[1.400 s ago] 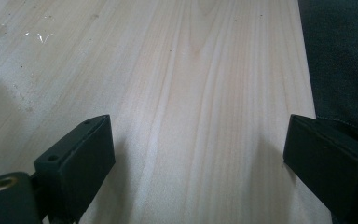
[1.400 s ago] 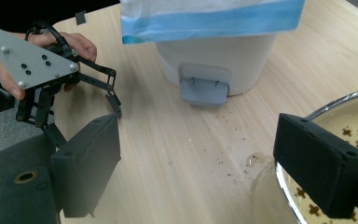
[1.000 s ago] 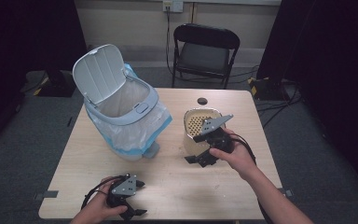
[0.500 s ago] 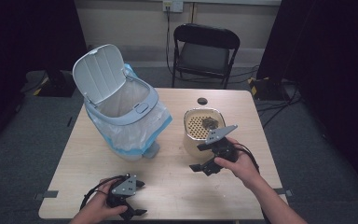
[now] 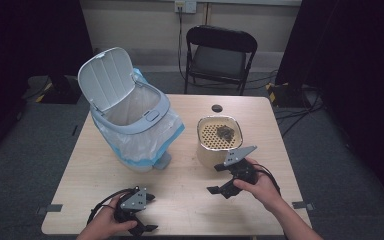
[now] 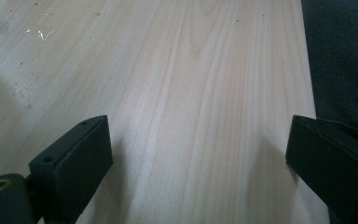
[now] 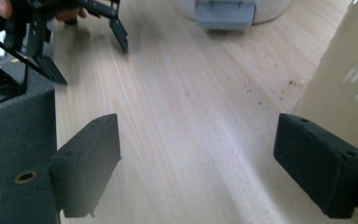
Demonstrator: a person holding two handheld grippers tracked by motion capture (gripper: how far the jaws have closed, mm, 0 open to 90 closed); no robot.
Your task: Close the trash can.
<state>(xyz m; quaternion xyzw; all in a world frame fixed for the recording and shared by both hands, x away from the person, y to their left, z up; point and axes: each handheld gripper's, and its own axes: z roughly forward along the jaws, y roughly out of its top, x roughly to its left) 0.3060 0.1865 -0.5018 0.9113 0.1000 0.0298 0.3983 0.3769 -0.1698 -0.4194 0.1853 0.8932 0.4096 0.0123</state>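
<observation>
A beige container point(image 5: 219, 150) with a perforated insert and dark scraps inside stands right of the table's middle. To its left is a white pedal bin point(image 5: 130, 125), lid up, lined with a clear bag. My right gripper point(image 5: 216, 179) is low over the table just in front of the container, its jaws wide open with nothing between them. In the right gripper view point(image 7: 198, 158) the jaws frame bare wood, with the container's wall point(image 7: 349, 84) at the right. My left gripper point(image 5: 150, 213) rests open near the front edge, over bare wood in the left gripper view point(image 6: 200, 149).
The bin's grey pedal point(image 7: 223, 14) faces the table's middle. Small dark crumbs point(image 7: 261, 88) dot the wood near the container. A small black round thing point(image 5: 217, 108) lies at the table's point(image 5: 190, 200) far edge, and a black folding chair point(image 5: 220, 50) stands behind it.
My right gripper has come down from beside the container's rim towards the table and the near edge, jaws still open. The left gripper has not moved.
</observation>
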